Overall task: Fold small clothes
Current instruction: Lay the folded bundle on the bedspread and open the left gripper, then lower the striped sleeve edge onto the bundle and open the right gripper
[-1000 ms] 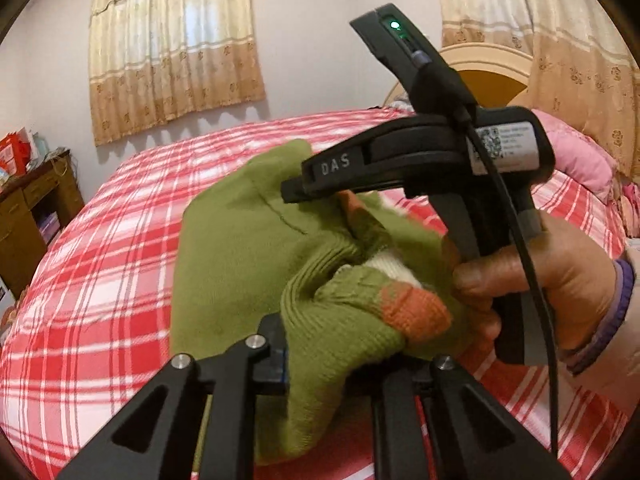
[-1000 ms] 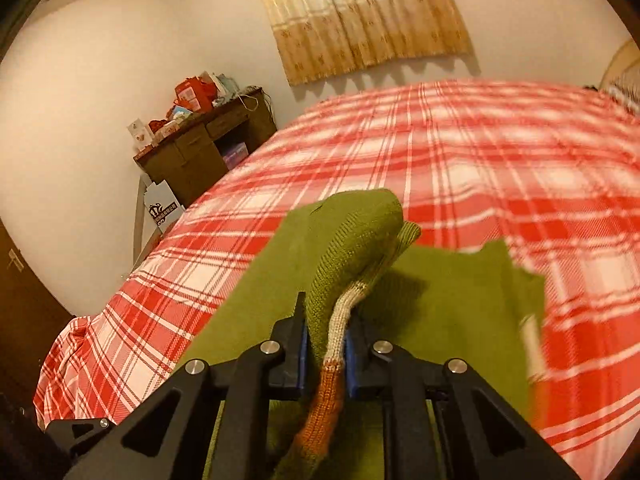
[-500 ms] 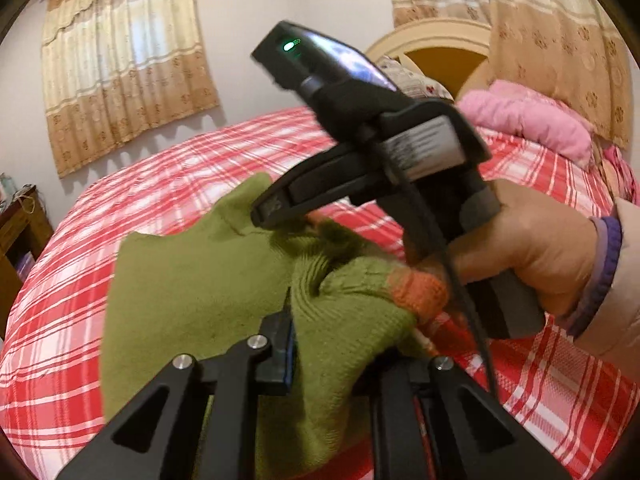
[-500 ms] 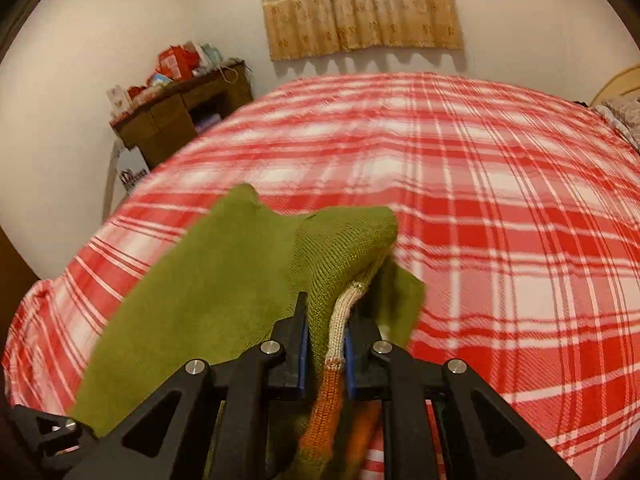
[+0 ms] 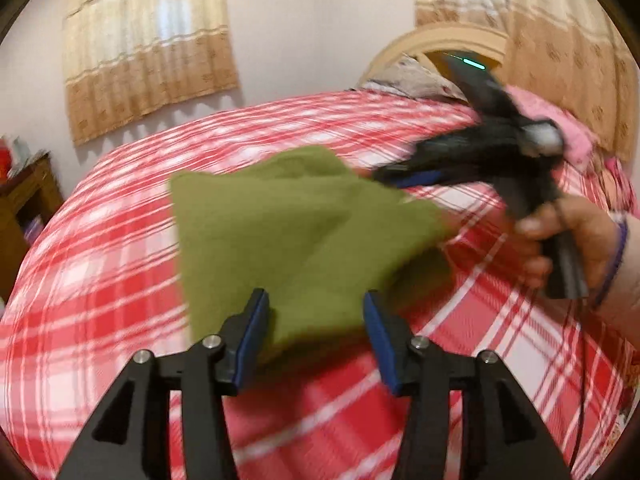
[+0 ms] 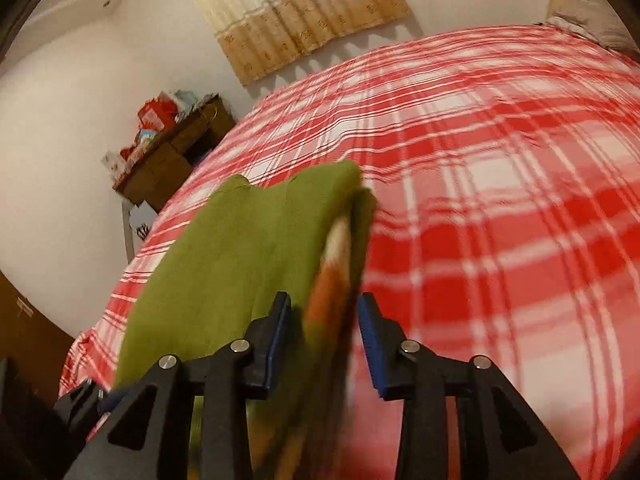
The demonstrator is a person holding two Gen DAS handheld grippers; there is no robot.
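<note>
A small green knitted sweater [image 5: 296,232] lies folded over on the red plaid bed [image 5: 100,280]. My left gripper [image 5: 316,320] hovers at its near edge; the jaws are opening and the pads do not press on the cloth. To the right, a hand holds my right gripper [image 5: 384,178] with its tip at the sweater's far right corner. In the right wrist view the sweater [image 6: 248,248] and its orange and cream cuff [image 6: 328,292] hang loose between the opening jaws of the right gripper [image 6: 324,320]. Both views are motion-blurred.
A wooden cabinet [image 6: 172,148] with red bags stands by the wall beyond the bed's far corner. The arched headboard [image 5: 440,44] and a pink pillow [image 5: 560,128] are at the bed's head. Plaid cover [image 6: 500,200] stretches to the right of the sweater.
Both grippers were shut on bunched sweater cloth; now both stand apart and the sweater has dropped flatter onto the bed. The right gripper has swung away to the right.
</note>
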